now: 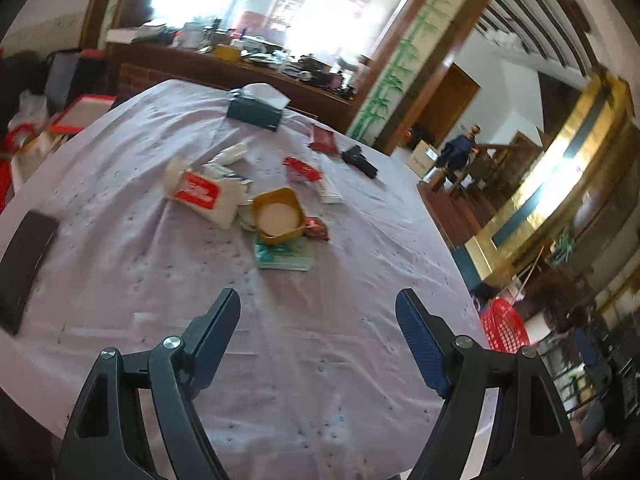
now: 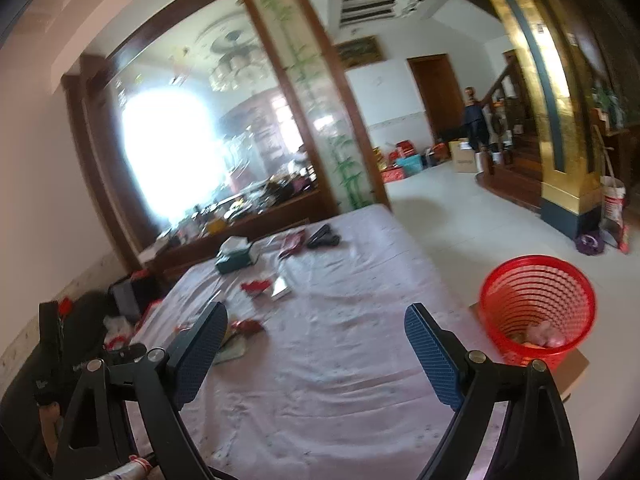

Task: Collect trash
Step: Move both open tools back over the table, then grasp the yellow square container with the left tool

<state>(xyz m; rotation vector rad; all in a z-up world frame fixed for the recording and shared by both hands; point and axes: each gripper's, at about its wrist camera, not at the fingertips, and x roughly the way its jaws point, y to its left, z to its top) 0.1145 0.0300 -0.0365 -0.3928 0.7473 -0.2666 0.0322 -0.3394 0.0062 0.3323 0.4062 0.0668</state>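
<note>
Both grippers, left (image 1: pixel 318 312) and right (image 2: pixel 316 326), stand spread and empty. Trash sits mid-table (image 1: pixel 120 280): a yellow cup (image 1: pixel 278 214) among wrappers (image 1: pixel 316 227). The cup looks light and stiff, best pinched across its rim; the wrappers look thin and slippery. A red basket (image 2: pixel 538 308) waits beside the table's right edge.

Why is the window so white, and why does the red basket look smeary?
Right wrist view: daylight overexposes the window into a white blob, and the red basket is smeared along its edges by motion blur. Left wrist view: the window glares too, and the fisheye lens bends the table edges and walls.
</note>
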